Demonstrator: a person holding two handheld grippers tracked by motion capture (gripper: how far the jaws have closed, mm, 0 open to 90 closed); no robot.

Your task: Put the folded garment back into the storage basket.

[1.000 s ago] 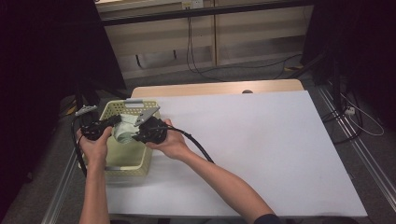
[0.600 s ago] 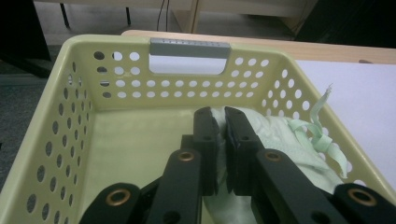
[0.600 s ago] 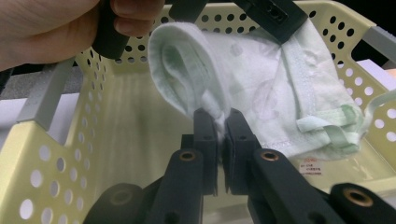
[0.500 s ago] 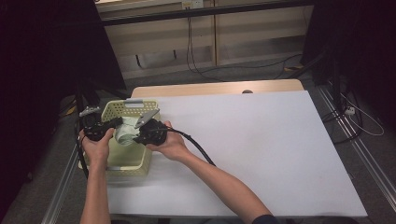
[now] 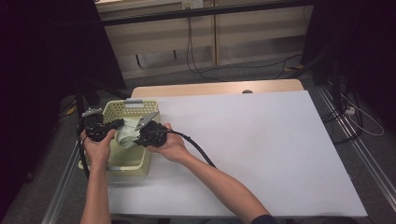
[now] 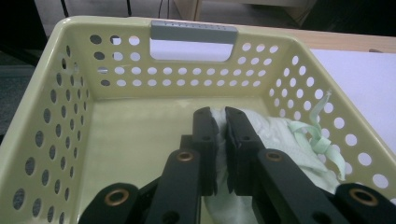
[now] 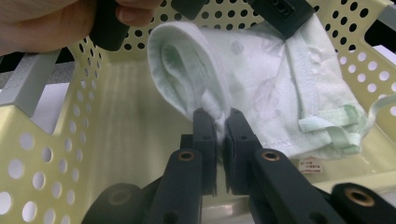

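Barely shifted since before; left gripper [image 6: 218, 122] and right gripper [image 7: 217, 122] both clamped on pale green garment [image 7: 261, 79] over basket [image 5: 130, 106]; lift together, evenly, clear of rim.

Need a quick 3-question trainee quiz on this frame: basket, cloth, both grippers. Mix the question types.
1. True or false: the left gripper is shut on the pale green garment.
2. Where is the garment held?
A. over the white table top
B. inside the pale yellow perforated basket
C. on the floor
3. Fill in: in the right gripper view, the right gripper pinches a ____ edge of the garment.

Key
1. True; cloth sits between its closed jaws.
2. B; basket walls surround it in both gripper views.
3. Folded; a care label shows near its lower hem.
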